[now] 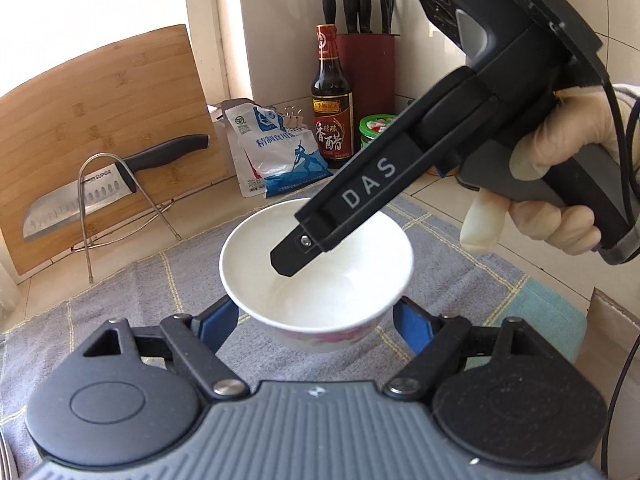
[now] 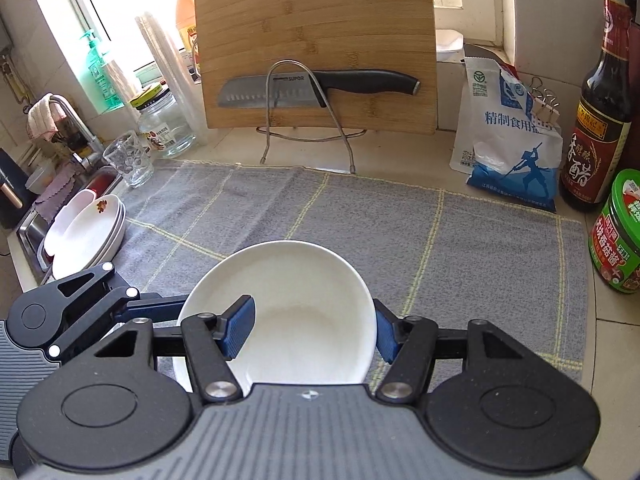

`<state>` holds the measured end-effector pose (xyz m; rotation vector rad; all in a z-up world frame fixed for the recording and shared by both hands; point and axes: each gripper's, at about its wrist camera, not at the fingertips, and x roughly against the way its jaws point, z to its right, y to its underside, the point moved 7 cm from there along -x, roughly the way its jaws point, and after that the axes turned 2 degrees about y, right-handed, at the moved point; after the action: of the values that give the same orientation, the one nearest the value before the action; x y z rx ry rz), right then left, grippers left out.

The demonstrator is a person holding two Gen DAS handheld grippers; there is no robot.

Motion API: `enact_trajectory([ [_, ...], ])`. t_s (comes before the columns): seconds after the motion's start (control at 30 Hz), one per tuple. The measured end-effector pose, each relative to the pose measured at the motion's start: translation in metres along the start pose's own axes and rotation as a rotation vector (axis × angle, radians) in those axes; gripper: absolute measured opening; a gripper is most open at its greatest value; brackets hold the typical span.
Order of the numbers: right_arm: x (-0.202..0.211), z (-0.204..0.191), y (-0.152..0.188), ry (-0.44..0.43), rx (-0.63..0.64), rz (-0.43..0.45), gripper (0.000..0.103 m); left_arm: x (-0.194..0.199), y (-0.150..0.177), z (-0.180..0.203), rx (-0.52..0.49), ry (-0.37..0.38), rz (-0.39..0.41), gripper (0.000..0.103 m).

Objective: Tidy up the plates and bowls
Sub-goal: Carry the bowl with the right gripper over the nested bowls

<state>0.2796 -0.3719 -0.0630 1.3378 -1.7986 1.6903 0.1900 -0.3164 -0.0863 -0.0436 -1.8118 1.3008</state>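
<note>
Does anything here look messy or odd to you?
One thing: the top plate of the stack beside the sink carries a reddish-brown smear near its rim, so it looks unwashed. The white bowl the grippers hold looks clean, and nothing seems spilled on the grey cloth.

Place: home kitchen, tiled countertop corner by a bright window.
Cutting gear: bamboo cutting board (image 2: 316, 46) leaning upright in a bent wire stand (image 2: 304, 114), steel santoku knife with black handle (image 2: 316, 87) laid across it; dark red knife block (image 1: 366, 68) holding black-handled knives in the corner.
Condiments: dark glass vinegar bottle with red label (image 2: 600, 120), white-and-blue salt bag (image 2: 508, 136), green-lidded sauce jar (image 2: 618, 232).
Washing-up: steel sink (image 2: 30, 236) with chrome tap (image 2: 78, 128), stacked white plates (image 2: 86, 232) at its edge, green soap dispenser (image 2: 98, 70) on the sill.
Surface: grey checked dish towel (image 2: 360, 216) spread over the counter.
Glassware: clear tumbler (image 2: 129, 158), empty glass jar with yellow lid (image 2: 164, 124).
</note>
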Motion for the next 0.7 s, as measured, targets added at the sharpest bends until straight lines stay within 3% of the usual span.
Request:
enact_trajectory([
  [0.7, -0.005, -0.123, 0.005, -0.011, 0.013, -0.005, 0.067, 0.098, 0.042, -0.069, 0.001, -0.011, 0.019, 0.084],
])
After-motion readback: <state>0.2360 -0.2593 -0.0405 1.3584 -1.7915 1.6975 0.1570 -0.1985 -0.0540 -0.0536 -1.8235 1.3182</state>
